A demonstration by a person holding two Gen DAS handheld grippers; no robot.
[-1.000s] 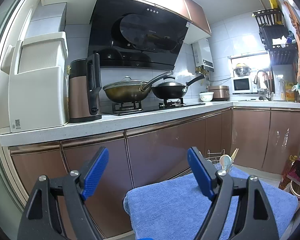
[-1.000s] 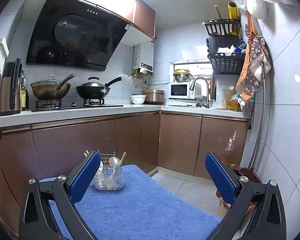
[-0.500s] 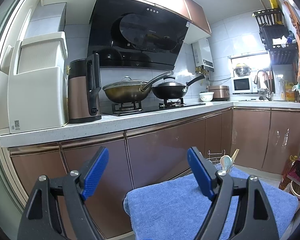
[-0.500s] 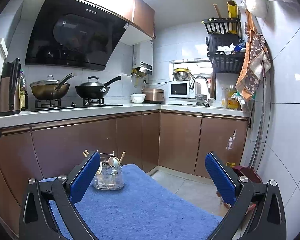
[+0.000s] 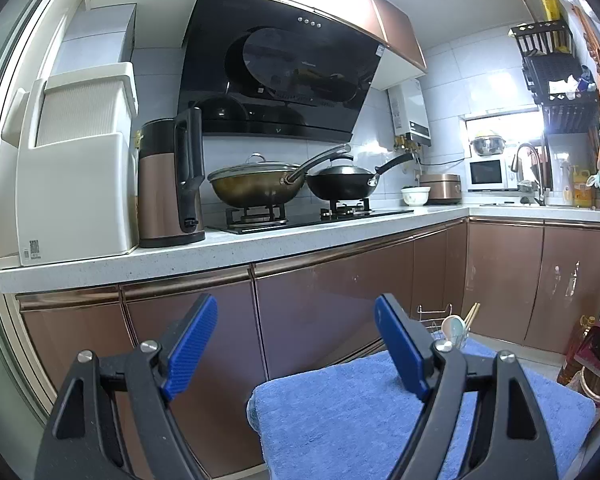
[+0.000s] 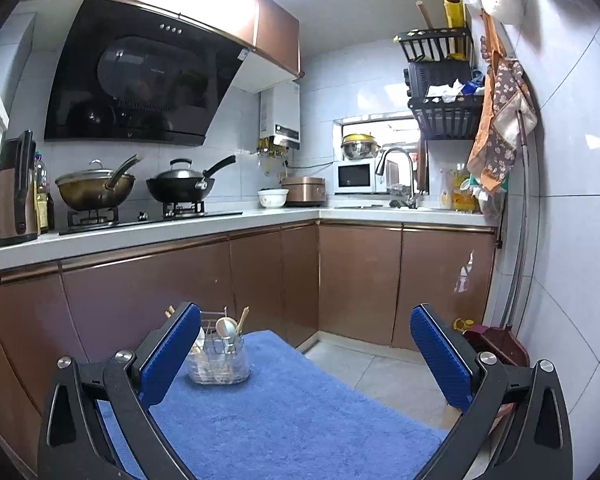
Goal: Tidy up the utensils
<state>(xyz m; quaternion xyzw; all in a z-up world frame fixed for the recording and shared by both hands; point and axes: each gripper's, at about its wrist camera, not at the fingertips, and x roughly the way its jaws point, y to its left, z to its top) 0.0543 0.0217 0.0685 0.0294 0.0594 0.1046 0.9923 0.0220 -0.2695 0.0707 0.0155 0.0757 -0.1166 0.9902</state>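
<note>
A: Where are the utensils?
B: In the clear plastic wire-framed holder [image 6: 219,356] on the blue towel-covered table [image 6: 300,420]. The 2 grippers, left gripper [image 5: 296,344] and right gripper [image 6: 306,354], are spread wide, empty.
A: Advice?
B: Approach from above and pinch 1 handle.

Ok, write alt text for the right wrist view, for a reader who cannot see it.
The open right gripper hangs empty above a blue towel, at whose far end a clear utensil holder holds spoons and chopsticks. Behind run brown kitchen cabinets, with two woks on the stove and a sink faucet further right.
</note>
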